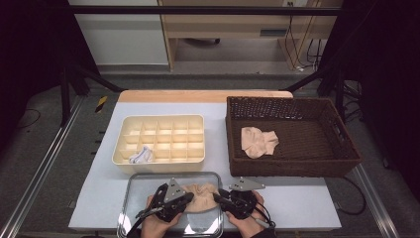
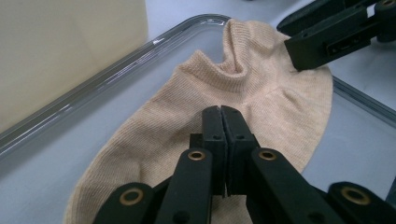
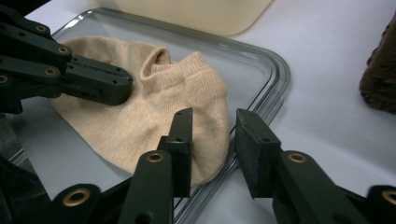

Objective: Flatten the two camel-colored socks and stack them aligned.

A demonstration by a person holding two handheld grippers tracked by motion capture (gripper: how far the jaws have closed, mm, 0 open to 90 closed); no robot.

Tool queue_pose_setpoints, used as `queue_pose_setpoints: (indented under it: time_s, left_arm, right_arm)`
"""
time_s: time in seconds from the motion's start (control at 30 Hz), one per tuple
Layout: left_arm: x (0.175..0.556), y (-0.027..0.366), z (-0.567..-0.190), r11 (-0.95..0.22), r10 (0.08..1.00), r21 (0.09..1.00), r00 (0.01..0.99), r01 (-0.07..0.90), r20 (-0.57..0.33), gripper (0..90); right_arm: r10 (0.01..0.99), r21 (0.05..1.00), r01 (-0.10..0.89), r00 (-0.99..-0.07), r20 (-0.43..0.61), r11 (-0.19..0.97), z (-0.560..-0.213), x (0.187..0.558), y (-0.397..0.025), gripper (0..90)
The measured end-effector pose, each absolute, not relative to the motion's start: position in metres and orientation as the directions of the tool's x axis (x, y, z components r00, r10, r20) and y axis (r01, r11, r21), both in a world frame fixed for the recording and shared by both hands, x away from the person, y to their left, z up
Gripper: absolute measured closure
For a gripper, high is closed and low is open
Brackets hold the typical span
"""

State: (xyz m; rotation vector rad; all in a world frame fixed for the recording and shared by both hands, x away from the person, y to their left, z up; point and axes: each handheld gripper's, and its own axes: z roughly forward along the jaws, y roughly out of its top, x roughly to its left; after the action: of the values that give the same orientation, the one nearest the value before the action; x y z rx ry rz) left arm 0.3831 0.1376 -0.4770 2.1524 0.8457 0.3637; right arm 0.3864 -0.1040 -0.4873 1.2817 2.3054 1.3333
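Note:
A beige ankle sock (image 1: 202, 194) (image 2: 261, 93) (image 3: 154, 107) lies flat in a clear glass tray (image 1: 148, 177) (image 2: 93, 88) (image 3: 275, 79) at the table's front edge. My left gripper (image 1: 190, 197) (image 2: 220, 116) (image 3: 125, 87) is shut, its tips resting on the middle of the sock; no fabric shows between the jaws. My right gripper (image 1: 217, 197) (image 3: 212, 135) (image 2: 293, 39) is open at the sock's right end, one jaw over the fabric and the other over the tray rim.
Behind the tray stands a cream divided organizer (image 1: 163, 118) with a white sock (image 1: 140, 155) in a front-left cell. A brown wicker basket (image 1: 292, 100) (image 3: 380, 79) at the right holds more beige socks (image 1: 258, 141). Bare tabletop lies right of the tray.

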Motion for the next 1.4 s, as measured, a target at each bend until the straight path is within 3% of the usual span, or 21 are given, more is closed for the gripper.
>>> queue_pose_setpoints:
  time_s: [0.2, 0.27, 0.6, 0.8, 0.93, 1.17, 1.4]
  left_arm:
    - [0.382, 0.137, -0.477, -0.471, 0.679, 0.756, 0.734, 0.454, -0.018, 88.4]
    - [0.382, 0.137, -0.477, -0.468, 0.680, 0.758, 0.733, 0.455, -0.021, 88.3]
    - [0.382, 0.133, -0.477, -0.456, 0.678, 0.762, 0.734, 0.461, -0.039, 87.8]
    - [0.384, 0.129, -0.477, -0.452, 0.679, 0.760, 0.733, 0.467, -0.047, 87.8]
    - [0.384, 0.131, -0.475, -0.439, 0.678, 0.765, 0.732, 0.472, -0.062, 86.6]
    - [0.380, 0.177, -0.449, -0.356, 0.734, 0.804, 0.675, 0.477, -0.076, 85.4]
    - [0.371, 0.211, -0.456, -0.335, 0.768, 0.785, 0.634, 0.520, -0.092, 84.6]
  right_arm:
    - [0.774, 0.770, 0.603, -0.584, 0.246, 0.210, -0.486, 0.384, -0.103, 76.2]
    - [0.761, 0.767, 0.608, -0.592, 0.265, 0.207, -0.485, 0.383, -0.104, 84.6]
    - [0.738, 0.797, 0.578, -0.614, 0.281, 0.177, -0.475, 0.386, -0.107, 87.0]
    - [0.650, 0.837, 0.523, -0.695, 0.308, 0.161, -0.452, 0.386, -0.096, 87.1]
    - [0.644, 0.837, 0.517, -0.705, 0.297, 0.180, -0.450, 0.386, -0.091, 87.2]
    - [0.681, 0.840, 0.509, -0.684, 0.262, 0.188, -0.446, 0.389, -0.097, 87.2]
    - [0.687, 0.846, 0.480, -0.697, 0.207, 0.231, -0.440, 0.390, -0.088, 87.2]
